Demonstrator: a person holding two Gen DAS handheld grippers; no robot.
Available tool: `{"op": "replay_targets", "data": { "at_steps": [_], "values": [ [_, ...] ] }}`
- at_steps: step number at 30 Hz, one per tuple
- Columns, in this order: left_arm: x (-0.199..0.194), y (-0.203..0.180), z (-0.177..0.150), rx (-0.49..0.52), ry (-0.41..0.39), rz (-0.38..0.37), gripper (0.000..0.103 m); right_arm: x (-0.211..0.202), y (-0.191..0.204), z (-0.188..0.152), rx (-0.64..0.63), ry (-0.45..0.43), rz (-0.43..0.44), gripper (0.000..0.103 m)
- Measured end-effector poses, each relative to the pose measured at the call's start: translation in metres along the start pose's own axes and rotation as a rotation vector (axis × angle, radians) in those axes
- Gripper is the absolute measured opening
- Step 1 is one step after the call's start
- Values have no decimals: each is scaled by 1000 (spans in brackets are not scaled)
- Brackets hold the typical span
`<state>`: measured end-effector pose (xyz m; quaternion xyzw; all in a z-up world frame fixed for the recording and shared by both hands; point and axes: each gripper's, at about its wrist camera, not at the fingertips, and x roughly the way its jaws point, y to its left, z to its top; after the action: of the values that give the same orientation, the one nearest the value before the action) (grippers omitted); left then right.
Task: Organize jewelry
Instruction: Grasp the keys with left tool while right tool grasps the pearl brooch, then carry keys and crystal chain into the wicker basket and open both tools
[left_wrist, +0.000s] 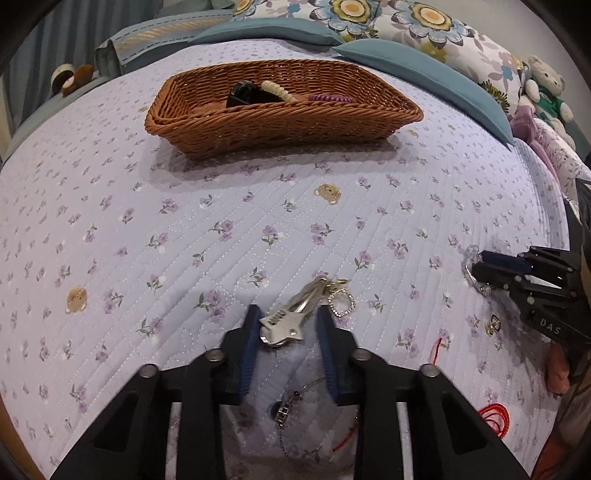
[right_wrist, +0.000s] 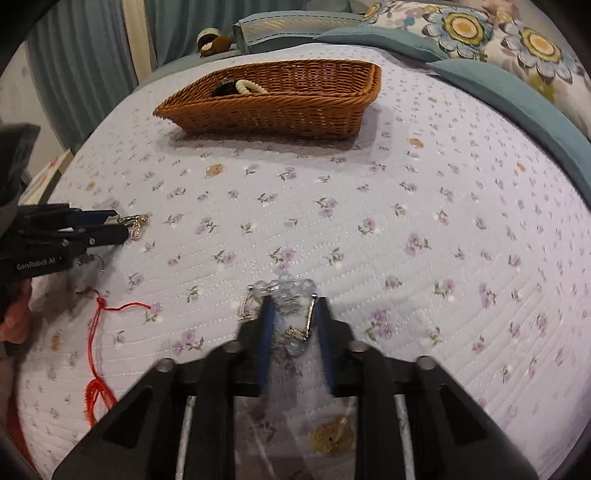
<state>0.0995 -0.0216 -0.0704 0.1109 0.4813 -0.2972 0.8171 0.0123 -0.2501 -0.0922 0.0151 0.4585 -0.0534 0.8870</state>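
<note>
A brown wicker basket (left_wrist: 280, 118) stands far back on the lilac quilt and holds a black item, a cream bead bracelet (left_wrist: 275, 90) and a purple coil band; it also shows in the right wrist view (right_wrist: 280, 110). My left gripper (left_wrist: 286, 325) is shut on a silver key-shaped charm bunch (left_wrist: 291, 317) with a sparkly heart ring, just above the quilt. My right gripper (right_wrist: 293, 314) is shut on a clear bead bracelet (right_wrist: 284, 291), also low over the quilt. Each gripper shows at the edge of the other's view.
A red cord (right_wrist: 98, 365) lies on the quilt at the left, and a thin chain with a small pendant (left_wrist: 282, 411) lies under my left gripper. A small earring (left_wrist: 493, 325) lies at the right. Teal and floral pillows (left_wrist: 424, 74) line the back.
</note>
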Motion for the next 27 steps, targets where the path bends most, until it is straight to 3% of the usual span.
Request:
{"op": "replay_targets", "data": {
  "at_steps": [4,12,18,27],
  "values": [
    [0,-1,2,-2,-8,0,23,-3,-4,-1,14,-19,14,3],
    [-5,-1,4,-13,-29,-17,23,-22,-7,-1,45,-112,38,3],
    [-22,3,9,-45,-95,-71,23,-43,-10,2,81,-193,115,3],
    [-49,12,15,-110,-189,-137,23,-79,-7,17,86,-276,154,3]
  ]
}}
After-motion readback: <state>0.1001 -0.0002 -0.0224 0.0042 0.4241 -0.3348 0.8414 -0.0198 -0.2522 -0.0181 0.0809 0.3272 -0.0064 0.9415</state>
